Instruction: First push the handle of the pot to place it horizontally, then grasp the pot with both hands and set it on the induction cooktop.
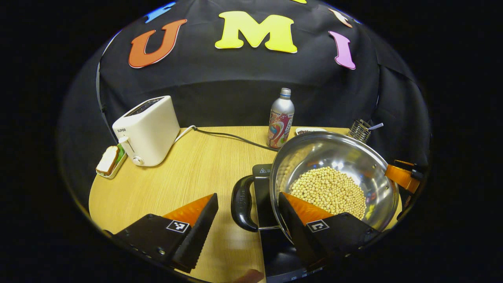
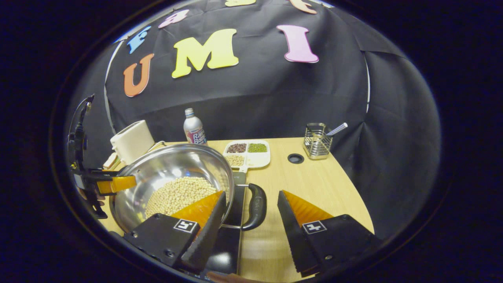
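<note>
Two grippers bracket the pot of beans, which sits on the black induction cooktop, perhaps not quite square. The left gripper has its fingers spread either side of one black side handle; the right gripper is likewise spread about the other handle, neither pressing. Most of the cooktop lies hidden under the pot.
</note>
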### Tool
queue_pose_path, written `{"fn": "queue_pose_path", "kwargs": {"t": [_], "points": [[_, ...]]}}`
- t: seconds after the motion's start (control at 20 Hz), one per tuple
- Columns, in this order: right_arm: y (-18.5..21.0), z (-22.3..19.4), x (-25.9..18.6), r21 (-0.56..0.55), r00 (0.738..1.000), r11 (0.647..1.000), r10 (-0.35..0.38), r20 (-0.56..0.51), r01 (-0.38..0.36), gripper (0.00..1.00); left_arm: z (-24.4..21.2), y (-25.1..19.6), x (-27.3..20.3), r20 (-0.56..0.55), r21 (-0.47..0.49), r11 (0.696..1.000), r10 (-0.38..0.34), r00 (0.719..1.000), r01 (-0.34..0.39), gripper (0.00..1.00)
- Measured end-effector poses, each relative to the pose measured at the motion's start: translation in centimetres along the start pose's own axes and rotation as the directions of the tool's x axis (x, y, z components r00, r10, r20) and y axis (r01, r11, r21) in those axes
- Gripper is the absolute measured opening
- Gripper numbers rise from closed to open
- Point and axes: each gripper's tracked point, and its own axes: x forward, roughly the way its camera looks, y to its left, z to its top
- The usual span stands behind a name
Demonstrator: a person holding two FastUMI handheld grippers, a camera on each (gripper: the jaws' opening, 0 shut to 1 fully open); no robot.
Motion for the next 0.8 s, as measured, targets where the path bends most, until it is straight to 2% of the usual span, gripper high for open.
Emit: {"fn": "queue_pose_path", "kwargs": {"t": [0.25,0.3,0.45,0.7,0.8], "points": [[-0.1,1.7,-4.1,-0.009,0.994,1.0,-0.011,0.108,0.012,0.86,1.2,-0.4,-4.2,0.079,-0.004,1.0,0.008,0.997,-0.008,0.96],[0.1,1.8,-4.9,-0.009,0.993,1.0,-0.008,0.121,0.009,0.82,1.4,-0.5,-5.3,0.102,-0.003,1.0,0.01,0.995,-0.01,0.96],[0.3,2.3,-8.0,-0.024,0.984,1.0,-0.012,0.179,0.017,0.93,2.5,-0.6,-9.1,0.196,-0.007,0.999,0.036,0.98,-0.035,0.96],[0.8,3.0,-14.6,-0.043,0.959,0.998,-0.023,0.283,0.037,0.93,3.3,-1.4,-16.2,0.324,-0.007,0.999,0.048,0.945,-0.048,0.95],[1.0,3.4,-17.4,-0.032,0.945,0.999,-0.031,0.327,0.043,0.96,3.2,-1.8,-18.8,0.353,-0.01,0.999,0.051,0.934,-0.051,0.95]]}}
